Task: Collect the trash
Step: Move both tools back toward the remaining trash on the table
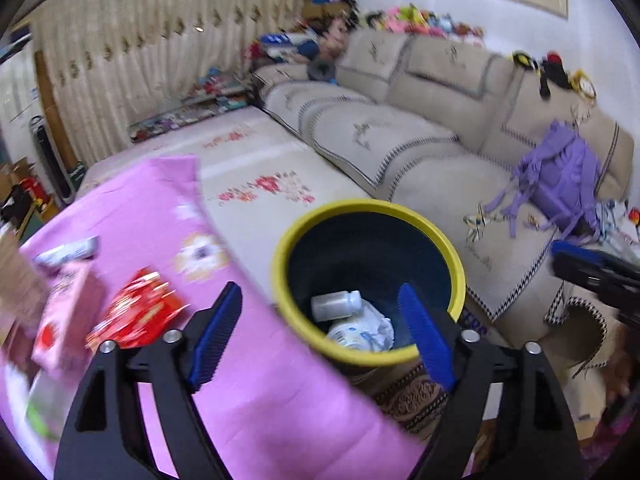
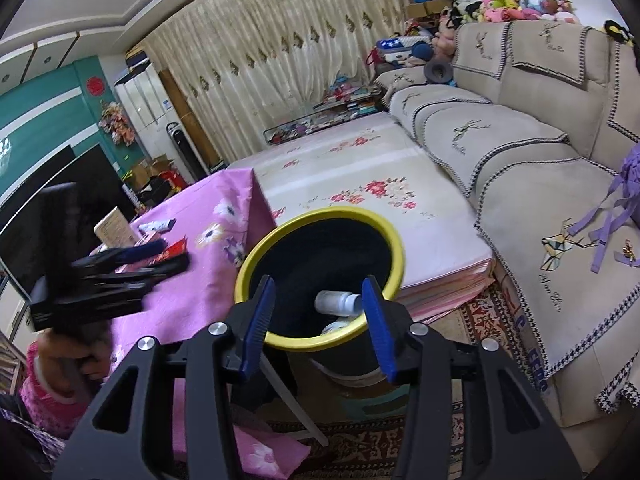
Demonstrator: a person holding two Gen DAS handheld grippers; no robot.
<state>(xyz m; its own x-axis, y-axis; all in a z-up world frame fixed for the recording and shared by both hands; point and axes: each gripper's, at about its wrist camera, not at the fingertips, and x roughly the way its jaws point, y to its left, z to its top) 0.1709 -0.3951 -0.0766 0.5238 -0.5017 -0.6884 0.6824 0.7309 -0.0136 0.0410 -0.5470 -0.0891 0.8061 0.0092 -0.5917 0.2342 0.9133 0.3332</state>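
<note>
A dark bin with a yellow rim [image 1: 288, 240] [image 2: 256, 248] stands beside the table. A white bottle [image 1: 336, 305] [image 2: 338, 303] and crumpled white paper [image 1: 372, 330] lie at its bottom. My left gripper [image 1: 320, 288] is open wide with nothing between its blue pads, hovering by the bin's near rim. It appears blurred over the table in the right wrist view [image 2: 168, 256]. My right gripper [image 2: 318, 280] is above the bin's near edge, partly open and holding nothing. A red packet [image 1: 136, 312], a pink carton [image 1: 64, 320] and a white tube [image 1: 68, 252] lie on the pink tablecloth [image 1: 240, 380].
A beige sofa [image 2: 520, 140] with a purple backpack [image 1: 560, 184] runs along the right. A floral mat [image 2: 360, 168] covers the floor behind the bin. A patterned rug [image 2: 472, 320] lies under the bin. A hand in a pink sleeve [image 2: 60, 364] grips the left tool. A dark TV [image 2: 48, 184] is at the left.
</note>
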